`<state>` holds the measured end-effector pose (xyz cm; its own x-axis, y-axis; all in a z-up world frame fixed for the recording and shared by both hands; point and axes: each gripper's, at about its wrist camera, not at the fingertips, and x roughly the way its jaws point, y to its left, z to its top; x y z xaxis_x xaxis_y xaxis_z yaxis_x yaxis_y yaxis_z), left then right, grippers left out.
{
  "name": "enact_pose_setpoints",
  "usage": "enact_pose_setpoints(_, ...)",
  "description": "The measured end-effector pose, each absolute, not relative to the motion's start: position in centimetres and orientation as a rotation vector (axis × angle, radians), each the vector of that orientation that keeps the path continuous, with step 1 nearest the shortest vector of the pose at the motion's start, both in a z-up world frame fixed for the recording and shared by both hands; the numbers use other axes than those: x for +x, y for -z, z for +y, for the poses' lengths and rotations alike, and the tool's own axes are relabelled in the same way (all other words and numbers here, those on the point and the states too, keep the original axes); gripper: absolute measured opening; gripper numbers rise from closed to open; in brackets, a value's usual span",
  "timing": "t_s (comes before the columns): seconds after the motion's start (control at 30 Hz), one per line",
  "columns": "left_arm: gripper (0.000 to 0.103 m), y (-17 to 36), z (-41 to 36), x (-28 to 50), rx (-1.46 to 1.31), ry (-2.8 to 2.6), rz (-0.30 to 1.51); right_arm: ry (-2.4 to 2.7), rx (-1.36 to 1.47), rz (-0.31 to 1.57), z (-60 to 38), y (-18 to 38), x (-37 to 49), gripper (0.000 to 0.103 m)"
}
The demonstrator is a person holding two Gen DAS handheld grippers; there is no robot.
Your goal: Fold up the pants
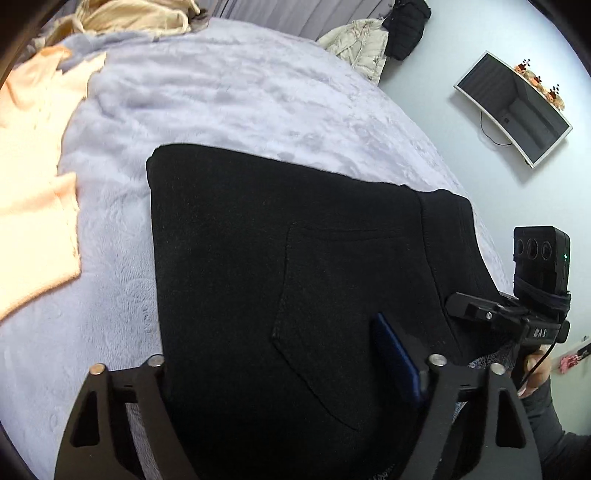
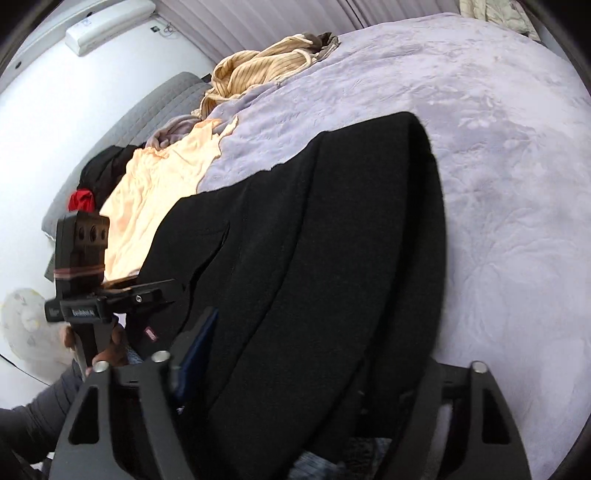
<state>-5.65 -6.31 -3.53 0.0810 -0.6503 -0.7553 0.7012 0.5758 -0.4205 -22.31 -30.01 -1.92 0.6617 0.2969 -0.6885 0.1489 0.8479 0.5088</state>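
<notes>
While the folded black pants (image 1: 295, 280) lie on the lavender plush bed blanket (image 1: 229, 92), both left tongs (image 1: 291, 373) and right tongs (image 2: 306, 369) stand wide, straddling the fabric's near edge.

pants (image 1: 295, 277) on blanket (image 1: 240, 96); shirt (image 1: 33, 192) lies left | clothes pile (image 1: 136, 16) behind | monitor (image 1: 513, 107) right

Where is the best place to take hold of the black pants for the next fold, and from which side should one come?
Probably the near edge of the black pants, beside the waistband. They lie flat on the lavender blanket, so come low from the near side, sliding one finger underneath.
</notes>
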Motion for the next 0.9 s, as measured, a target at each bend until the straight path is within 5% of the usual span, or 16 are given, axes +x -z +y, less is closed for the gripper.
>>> enact_pose_setpoints(0.1,0.065,1.9,-6.7,-6.7,0.085,0.998,1.052,-0.088,0.538,0.847,-29.9,0.8,-22.3,0.066)
enact_pose_setpoints(0.9,0.064,-2.9,-22.1,-4.0,0.062,1.022,1.115,0.050,0.495,0.757,-42.5,-6.8,-20.9,0.063)
